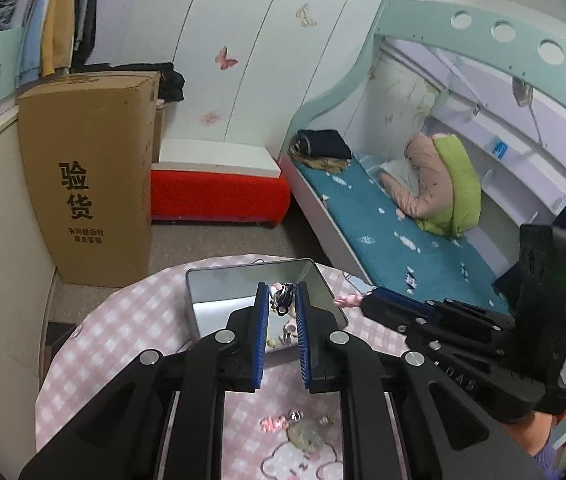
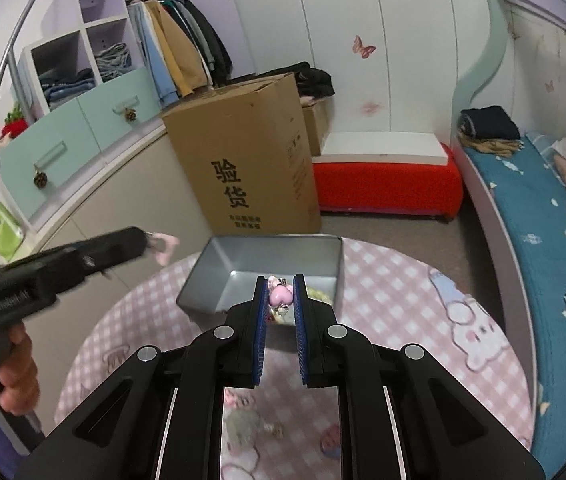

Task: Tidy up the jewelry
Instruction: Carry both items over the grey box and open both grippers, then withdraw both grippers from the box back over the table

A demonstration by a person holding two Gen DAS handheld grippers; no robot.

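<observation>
We pinch a dark charm (image 1: 281, 299) in our left tool (image 1: 281, 300) and a pink heart (image 2: 280, 297) in our right tool (image 2: 279, 298), both angled down above the tin (image 2: 243, 256) on the bench (image 2: 387, 292).

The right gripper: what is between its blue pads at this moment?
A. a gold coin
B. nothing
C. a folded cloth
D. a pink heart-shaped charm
D: in the right wrist view the right gripper pinches a pink heart-shaped charm between its pads, above the grey metal tin.
</observation>
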